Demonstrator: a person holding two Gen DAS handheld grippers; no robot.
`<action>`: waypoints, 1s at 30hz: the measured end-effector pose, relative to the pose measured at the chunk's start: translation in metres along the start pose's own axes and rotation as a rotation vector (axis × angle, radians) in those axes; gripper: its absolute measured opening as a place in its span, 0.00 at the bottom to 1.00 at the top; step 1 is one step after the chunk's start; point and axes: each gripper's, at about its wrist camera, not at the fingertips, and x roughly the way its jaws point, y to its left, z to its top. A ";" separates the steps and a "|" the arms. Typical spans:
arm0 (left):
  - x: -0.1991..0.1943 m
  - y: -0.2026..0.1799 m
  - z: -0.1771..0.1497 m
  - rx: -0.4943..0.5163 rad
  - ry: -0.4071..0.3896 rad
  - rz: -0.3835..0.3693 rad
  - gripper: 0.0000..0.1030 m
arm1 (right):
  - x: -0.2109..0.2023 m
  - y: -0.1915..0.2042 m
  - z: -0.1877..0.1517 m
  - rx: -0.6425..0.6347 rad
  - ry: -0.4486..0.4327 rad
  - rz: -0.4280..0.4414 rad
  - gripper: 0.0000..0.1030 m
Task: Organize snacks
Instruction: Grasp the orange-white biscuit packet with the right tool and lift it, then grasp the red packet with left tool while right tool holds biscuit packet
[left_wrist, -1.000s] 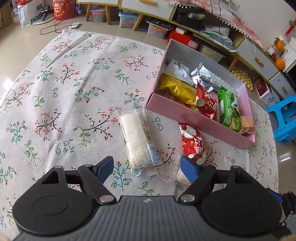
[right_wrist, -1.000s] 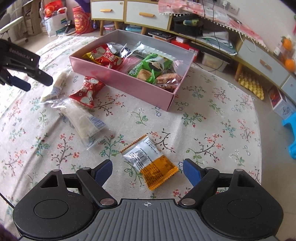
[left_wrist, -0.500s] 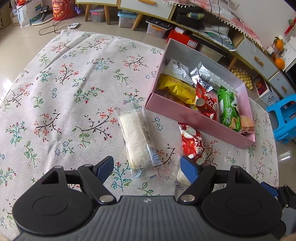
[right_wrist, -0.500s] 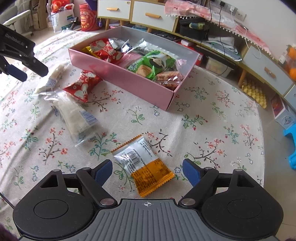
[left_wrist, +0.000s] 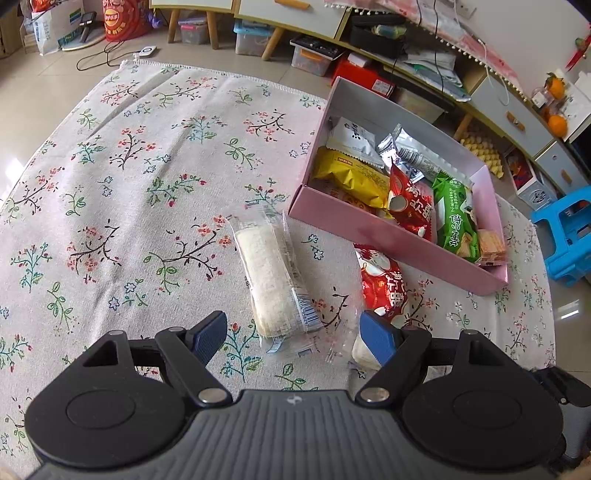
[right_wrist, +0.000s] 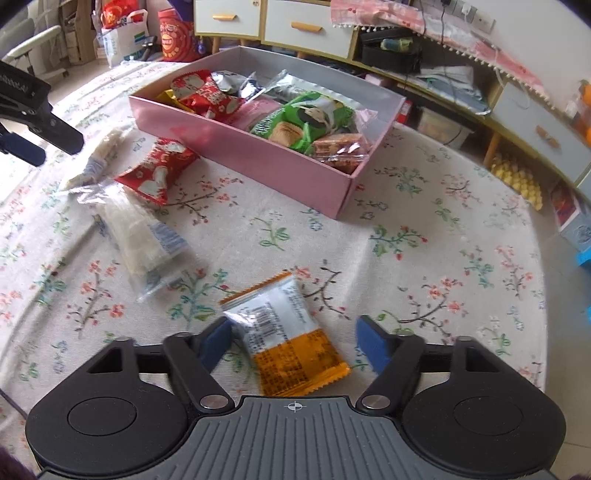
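Observation:
An orange-and-white snack packet (right_wrist: 284, 336) lies on the floral tablecloth (right_wrist: 424, 258), between the fingers of my right gripper (right_wrist: 293, 343). Its jaws are closing; the left pad (right_wrist: 218, 341) is near the packet's edge and the right pad stands apart. My left gripper (left_wrist: 293, 334) hovers open over a clear-wrapped white rice cake (left_wrist: 273, 280). A red packet (left_wrist: 382, 284) lies beside it and another white packet (left_wrist: 364, 354) peeks from under the right finger. The pink box (left_wrist: 388, 230) holds several snacks and shows in the right wrist view too, pink box (right_wrist: 240, 147).
A low cabinet with drawers (right_wrist: 306, 26) and storage bins stand behind the table. A blue stool (left_wrist: 569, 232) is on the floor to the right. Near the box's corner the tablecloth's far hem (left_wrist: 221, 72) shows. Bags (right_wrist: 173, 33) sit at the back left.
My right gripper has come down closer to the orange-and-white packet and its fingers have narrowed around it. The left gripper and the snacks near it have not moved.

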 end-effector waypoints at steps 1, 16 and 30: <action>0.000 0.000 0.000 0.000 0.000 0.000 0.74 | 0.000 0.000 0.001 0.008 0.006 0.017 0.46; 0.002 -0.012 0.003 0.034 -0.023 -0.008 0.74 | -0.016 0.000 0.011 0.081 0.009 0.022 0.38; 0.038 -0.058 0.003 0.147 -0.046 -0.040 0.69 | -0.031 0.000 0.025 0.170 -0.044 -0.020 0.38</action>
